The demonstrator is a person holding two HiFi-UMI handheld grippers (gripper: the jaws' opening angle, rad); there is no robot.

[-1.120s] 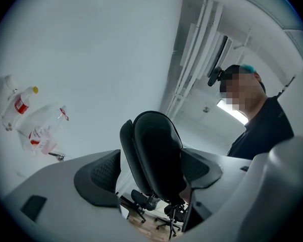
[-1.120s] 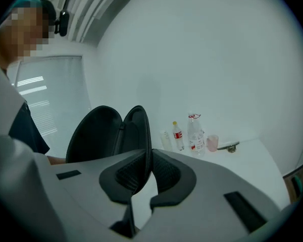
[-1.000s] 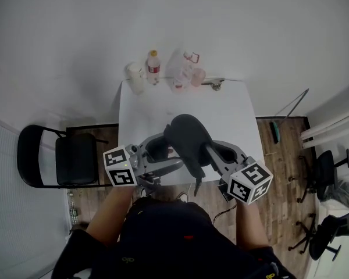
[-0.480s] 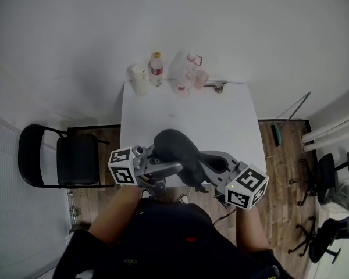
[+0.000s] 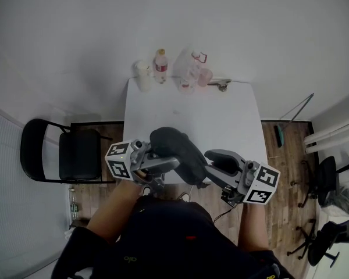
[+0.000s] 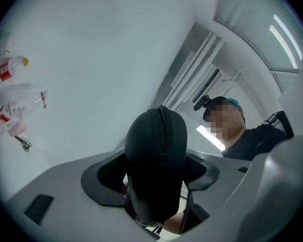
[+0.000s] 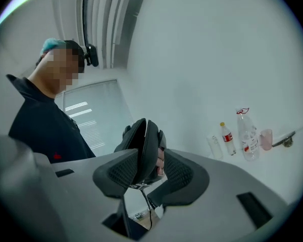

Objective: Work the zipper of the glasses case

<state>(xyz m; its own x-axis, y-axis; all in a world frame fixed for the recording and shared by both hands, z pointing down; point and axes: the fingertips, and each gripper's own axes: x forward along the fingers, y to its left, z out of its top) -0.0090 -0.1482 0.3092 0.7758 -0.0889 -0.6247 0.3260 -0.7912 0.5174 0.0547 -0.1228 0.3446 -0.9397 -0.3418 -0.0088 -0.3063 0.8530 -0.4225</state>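
No text can be read — the red label on the bottle (image 5: 161, 65) at the worktop's (image 5: 221, 121) far edge is too small

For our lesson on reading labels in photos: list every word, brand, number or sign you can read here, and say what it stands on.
No text here can be read.
Small bottle, red label: too small to read.
Large clear bottle, label with red: blurred.
Marker cubes: black-and-white square patterns only, no letters.
Glasses case: no print shows.
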